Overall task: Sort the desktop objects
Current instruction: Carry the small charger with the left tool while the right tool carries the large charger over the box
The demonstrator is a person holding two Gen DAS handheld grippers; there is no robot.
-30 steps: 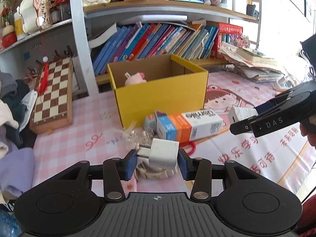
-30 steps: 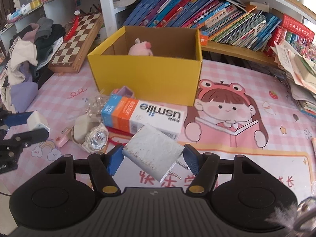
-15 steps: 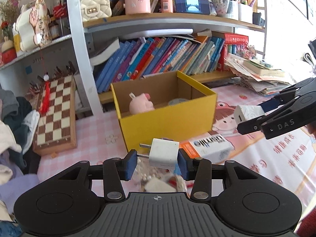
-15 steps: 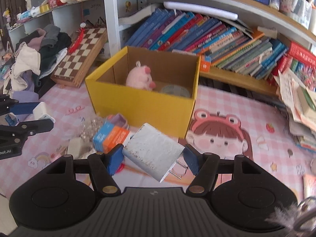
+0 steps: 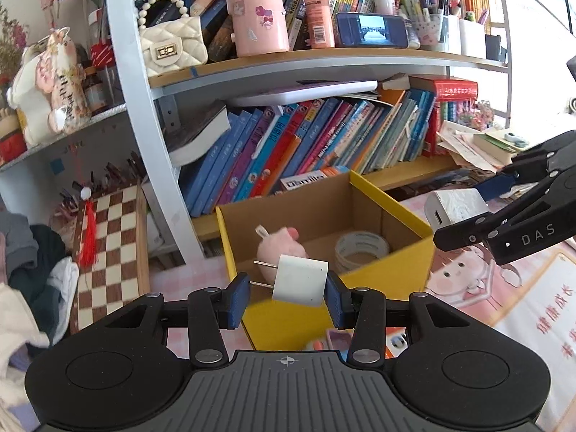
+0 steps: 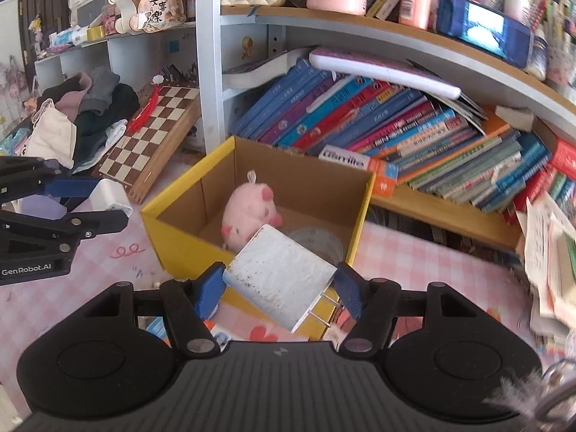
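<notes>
My left gripper (image 5: 287, 293) is shut on a small white plug charger (image 5: 300, 280), prongs pointing left, held above the near wall of the yellow cardboard box (image 5: 388, 273). My right gripper (image 6: 277, 288) is shut on a larger, scuffed white charger (image 6: 279, 275), held above the front edge of the same box (image 6: 180, 194). Inside the box lie a pink plush pig (image 6: 248, 214) and a roll of tape (image 5: 361, 250). Each gripper shows in the other's view: the right one (image 5: 504, 212) at the right, the left one (image 6: 61, 208) at the left.
A bookshelf full of books (image 6: 360, 115) stands right behind the box. A chessboard (image 5: 108, 248) leans at the left beside a pile of clothes (image 6: 79, 115). Loose papers (image 6: 550, 244) pile at the right. Small items lie on the pink checked mat (image 6: 72, 298) below the grippers.
Both grippers have risen and moved forward from over the desk clutter to above the yellow box, each still holding its charger. The toothpaste box has dropped out of view.
</notes>
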